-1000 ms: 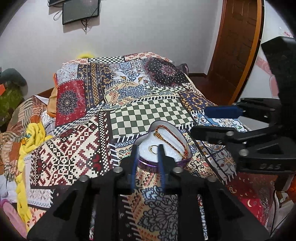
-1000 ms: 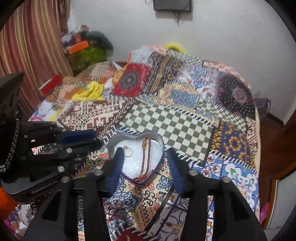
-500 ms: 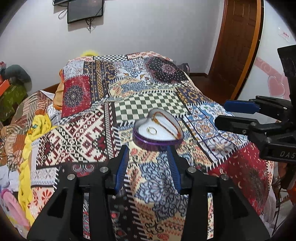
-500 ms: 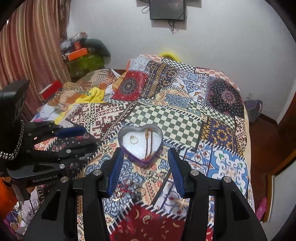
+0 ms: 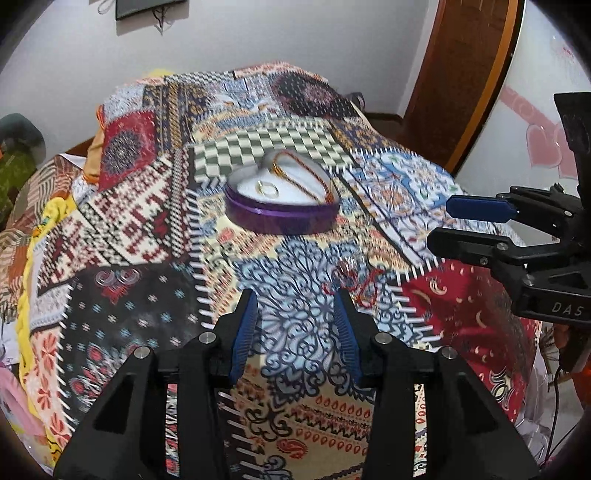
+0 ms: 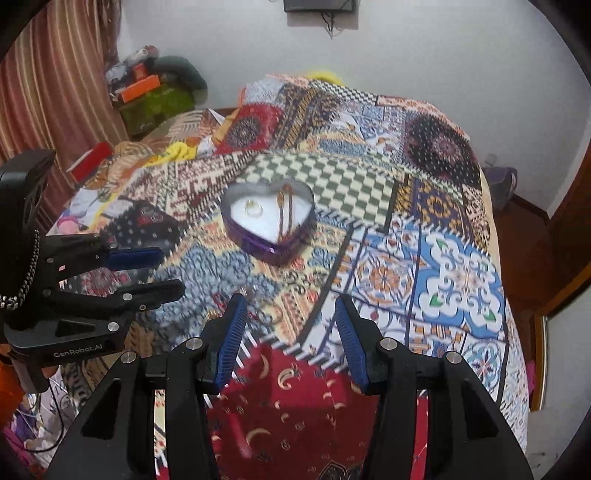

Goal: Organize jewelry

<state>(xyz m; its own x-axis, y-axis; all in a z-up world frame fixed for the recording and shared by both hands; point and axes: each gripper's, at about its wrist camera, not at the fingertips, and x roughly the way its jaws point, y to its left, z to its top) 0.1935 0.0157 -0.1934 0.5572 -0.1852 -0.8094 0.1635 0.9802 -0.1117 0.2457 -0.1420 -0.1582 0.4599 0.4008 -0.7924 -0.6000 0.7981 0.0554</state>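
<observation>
A purple heart-shaped tin (image 5: 280,221) (image 6: 273,251) sits on the patchwork bedspread (image 5: 122,240). On its white lining lie a gold ring (image 5: 267,189) (image 6: 254,209) and a red-gold chain (image 5: 303,177) (image 6: 286,212). My left gripper (image 5: 295,317) hovers over the bedspread short of the tin, open, with nothing between its blue pads. My right gripper (image 6: 290,325) is likewise open and empty, nearer than the tin. Each gripper shows in the other's view: the right gripper (image 5: 439,221) beside the tin's right, the left gripper (image 6: 171,271) at its left. Small loose jewelry with red thread (image 5: 351,280) lies just ahead of my left fingers.
The bed fills the middle of both views, its near edge falling away under my grippers. A yellow cloth (image 5: 26,314) and piled clutter (image 6: 155,92) lie along the left side. A wooden door (image 5: 465,74) stands at the right and a wall-mounted screen (image 6: 319,5) behind.
Both grippers have drawn back from the tin toward the bed's near edge, so the tin looks smaller and farther. The left jaws widened early on. The ring and chain stayed in the tin.
</observation>
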